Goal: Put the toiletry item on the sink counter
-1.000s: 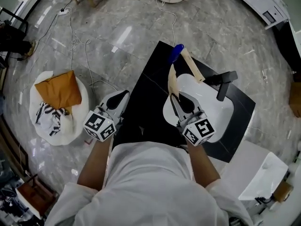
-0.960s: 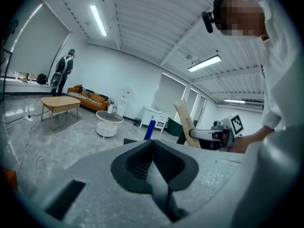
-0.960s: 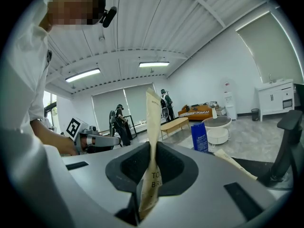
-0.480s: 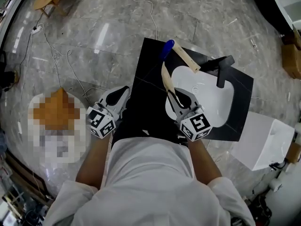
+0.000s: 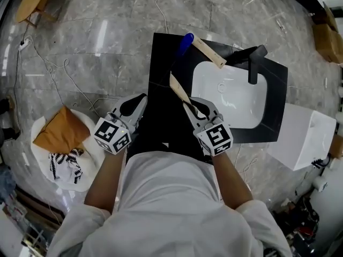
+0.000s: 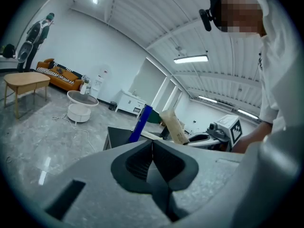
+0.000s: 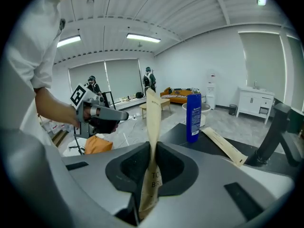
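Right gripper view shows the jaws clenched on the lower end of a long, flat paper packet (image 7: pixel 153 127), which stands up out of them and leans a little to one side. Print on the wrapper is partly hidden by the jaws, so I cannot read it fully. From the head view, the right gripper (image 5: pixel 192 107) holds the packet (image 5: pixel 178 89) in the air over the black tabletop (image 5: pixel 161 63), just left of the white sink (image 5: pixel 230 95) and not yet resting on anything.

The left gripper (image 5: pixel 136 101) hangs off the tabletop's left edge. Its own view shows the jaws closed together with nothing between them (image 6: pixel 152 146).

The packet looks very light, and thin enough to bend: only whatever is inside gives it stiffness, and the paper sleeve would crease under a hard squeeze. The paper should not be slippery, so a mild pinch is likely enough. An end hold like this one lets the free end sag or swing, so a hold nearer the middle would be steadier. Still, the end hold suits laying it down flat, free end first.

A second packet (image 5: pixel 206 51) already lies flat at the tabletop's far edge beside an upright blue bottle (image 5: pixel 185 43), with the black tap (image 5: pixel 253 63) to their right. The bare black strip left of the sink looks like the easiest landing place, clear of the basin's rim, where a light packet could slide in.
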The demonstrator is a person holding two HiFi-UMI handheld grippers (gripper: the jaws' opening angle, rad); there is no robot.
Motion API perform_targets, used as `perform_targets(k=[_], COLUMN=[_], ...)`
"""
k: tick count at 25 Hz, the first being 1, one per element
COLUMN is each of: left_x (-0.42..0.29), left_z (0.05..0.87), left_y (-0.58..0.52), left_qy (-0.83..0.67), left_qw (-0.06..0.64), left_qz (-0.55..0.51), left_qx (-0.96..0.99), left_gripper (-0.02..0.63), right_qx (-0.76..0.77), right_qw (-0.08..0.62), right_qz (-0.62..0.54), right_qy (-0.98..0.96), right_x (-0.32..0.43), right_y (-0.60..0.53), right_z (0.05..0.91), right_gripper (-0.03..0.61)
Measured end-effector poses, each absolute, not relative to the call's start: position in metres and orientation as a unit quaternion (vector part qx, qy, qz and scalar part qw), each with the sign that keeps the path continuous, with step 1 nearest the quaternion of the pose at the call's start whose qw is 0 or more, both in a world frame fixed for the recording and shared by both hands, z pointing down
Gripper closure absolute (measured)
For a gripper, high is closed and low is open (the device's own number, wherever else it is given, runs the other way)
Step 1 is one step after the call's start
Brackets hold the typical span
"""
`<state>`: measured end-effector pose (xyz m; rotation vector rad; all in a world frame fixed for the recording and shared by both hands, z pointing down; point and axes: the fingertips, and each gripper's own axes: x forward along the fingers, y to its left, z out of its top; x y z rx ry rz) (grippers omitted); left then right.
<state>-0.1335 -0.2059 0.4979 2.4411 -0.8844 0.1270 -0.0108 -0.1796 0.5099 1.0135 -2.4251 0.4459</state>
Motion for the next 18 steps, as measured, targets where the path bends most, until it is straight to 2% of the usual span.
perform_targets(k=[18], left_x=[-0.108], left_z=[0.53], left_y=[-0.19], left_qy=[-0.301], left_qw=[0.304], left_qz=[0.055], left_qx=[0.902], left_gripper=[0.598], right_qx=[0.335], right_qw=[0.349], right_qz=[0.16], right_qy=[-0.86], right_x=[-0.018], right_y=[-0.176], right_z=[0.565], right_gripper=[0.534])
